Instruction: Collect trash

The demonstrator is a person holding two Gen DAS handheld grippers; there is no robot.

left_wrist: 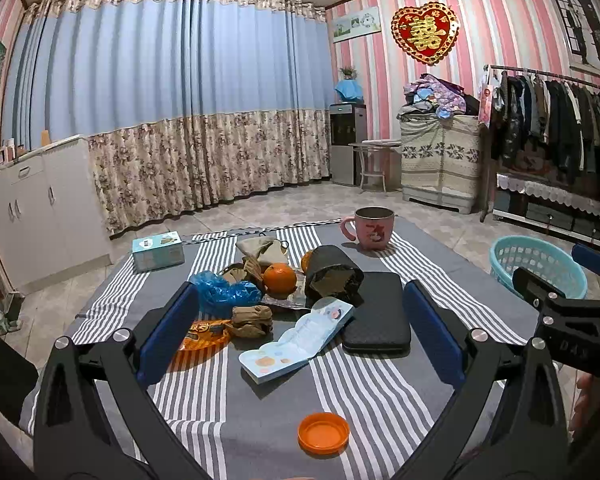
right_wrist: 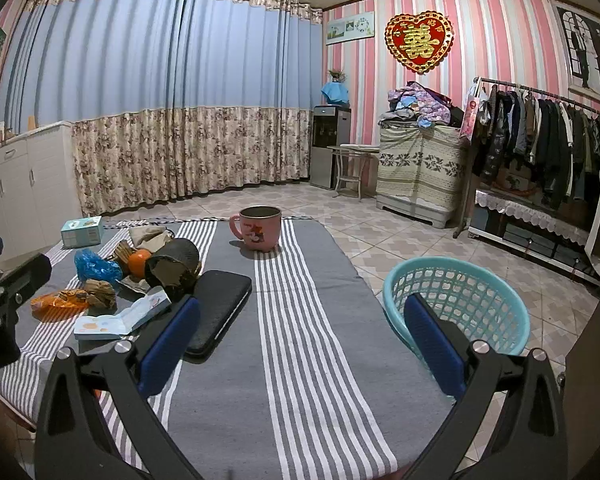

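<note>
Left gripper (left_wrist: pixel 300 320) and right gripper (right_wrist: pixel 300 336) – jaws wide apart, empty. Take the orange wrapper (left_wrist: pixel 204 334) near the table's left edge first – carry it to the turquoise basket (right_wrist: pixel 496 336).

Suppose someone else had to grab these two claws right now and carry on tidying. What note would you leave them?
Left claw: open, empty, above the litter pile.
Right claw: open, empty, over bare striped cloth.
Basket: teal, off the table's right edge; looks empty as far as its inside shows.
Litter on the cloth, untouched: blue plastic bag, orange wrapper, crumpled brown paper, opened light-blue carton, orange lid.
Probably not trash: orange, pink mug, black case, tissue box.
Done: nothing yet. Left: everything goes into the basket.
</note>
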